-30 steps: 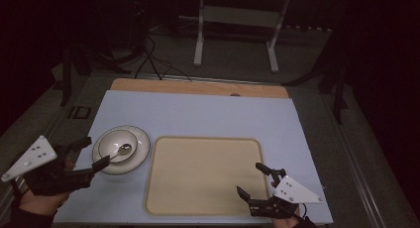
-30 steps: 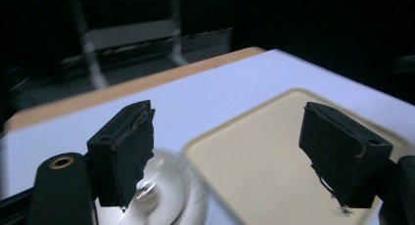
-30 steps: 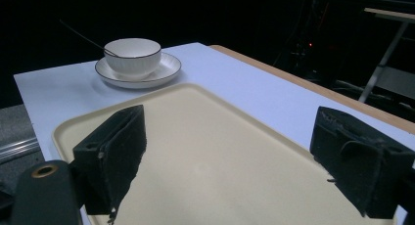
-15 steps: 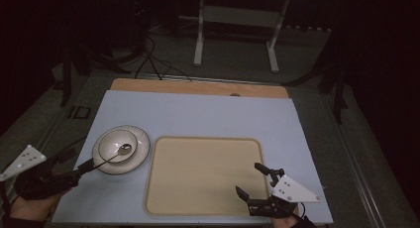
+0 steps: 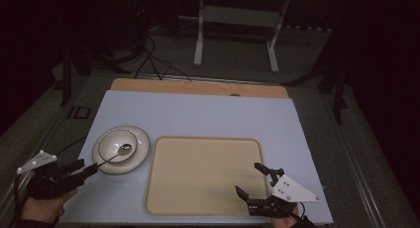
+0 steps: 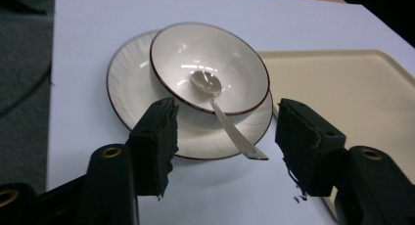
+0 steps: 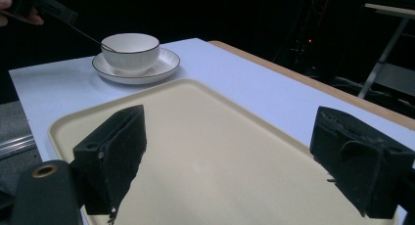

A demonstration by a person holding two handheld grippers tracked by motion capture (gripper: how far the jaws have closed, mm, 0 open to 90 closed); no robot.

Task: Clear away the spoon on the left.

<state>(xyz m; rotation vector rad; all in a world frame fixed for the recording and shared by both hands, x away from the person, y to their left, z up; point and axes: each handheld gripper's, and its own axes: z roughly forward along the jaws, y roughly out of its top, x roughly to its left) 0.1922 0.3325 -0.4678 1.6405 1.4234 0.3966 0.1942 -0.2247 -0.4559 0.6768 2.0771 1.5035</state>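
A white bowl (image 5: 119, 144) with a dark rim stands on a white plate (image 5: 141, 148) at the left of the table. A metal spoon (image 6: 215, 100) lies in the bowl (image 6: 210, 63), its handle sticking out over the plate (image 6: 132, 88) toward me. My left gripper (image 6: 227, 118) is low at the handle's end, and its jaws have just been closing. They stand apart on either side of the handle tip without touching it. My right gripper (image 5: 247, 178) hangs wide open over the near right corner of the beige tray (image 5: 203, 188), with nothing between its jaws.
The tray (image 7: 220, 151) lies in the middle of the pale blue table mat (image 5: 198, 114). A wooden strip (image 5: 198, 86) runs along the far edge. Dark floor, cables and a metal stand lie beyond the table.
My left gripper has sunk toward the table beside the plate, at the spoon handle's end, and its jaws have narrowed. The right gripper has stayed where it was.
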